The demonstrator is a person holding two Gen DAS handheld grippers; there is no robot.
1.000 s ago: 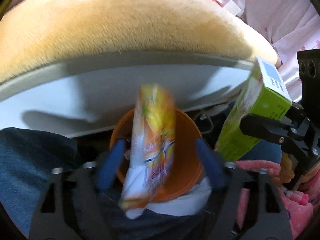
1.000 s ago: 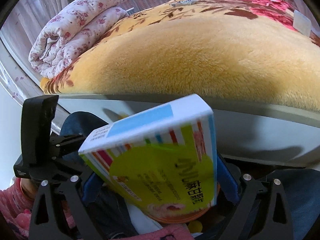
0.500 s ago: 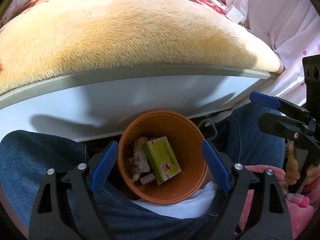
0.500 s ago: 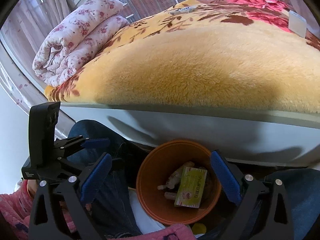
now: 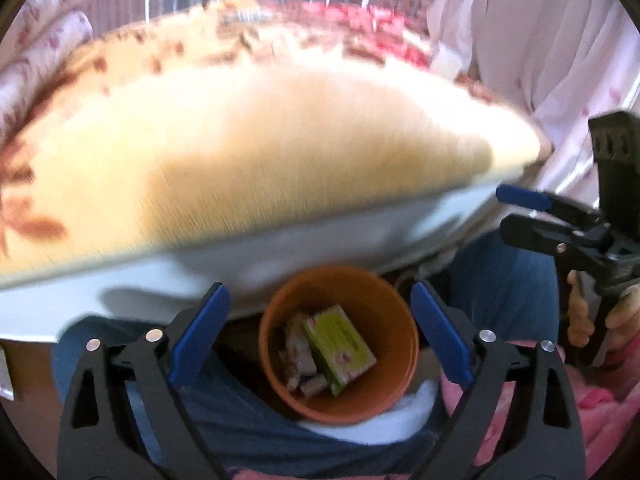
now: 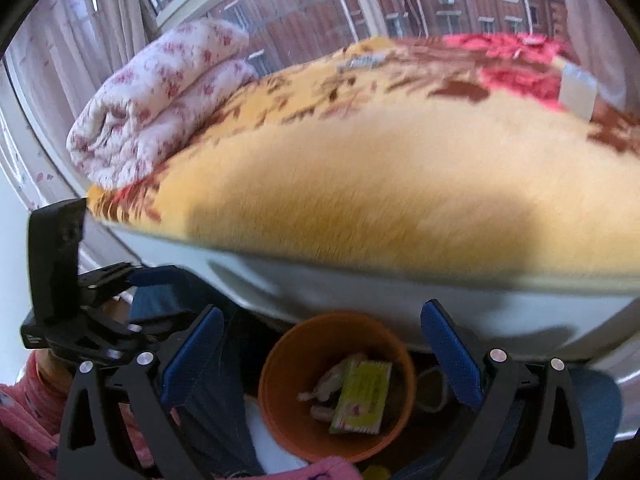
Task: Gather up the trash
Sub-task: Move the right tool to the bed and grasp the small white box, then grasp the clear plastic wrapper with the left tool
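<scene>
An orange bin (image 5: 384, 312) (image 6: 288, 364) stands between a seated person's knees, below the bed's edge. Inside it lie a green box (image 5: 340, 342) (image 6: 362, 398) and pale crumpled wrappers (image 5: 296, 348) (image 6: 326, 384). My left gripper (image 5: 320, 332) hovers above the bin, its jaws opening wide with nothing between the blue pads. My right gripper (image 6: 320, 356) also hangs above the bin, open and empty. In the left wrist view the right gripper (image 5: 560, 220) shows at the right edge, held by a hand (image 5: 580, 316). The left gripper (image 6: 100, 300) appears at the left of the right wrist view.
A bed with a yellow plush blanket (image 5: 260, 152) (image 6: 380, 192) fills the space ahead, on a white frame (image 5: 240, 256). A rolled floral quilt (image 6: 160, 96) lies at its far left. Curtains (image 5: 540, 40) and a window (image 6: 360, 4) stand behind. The person's jeans (image 5: 248, 424) flank the bin.
The snack packet and the green box have dropped from the grippers into the bin. Both grippers now stand open and have risen, tilting up toward the bed.
</scene>
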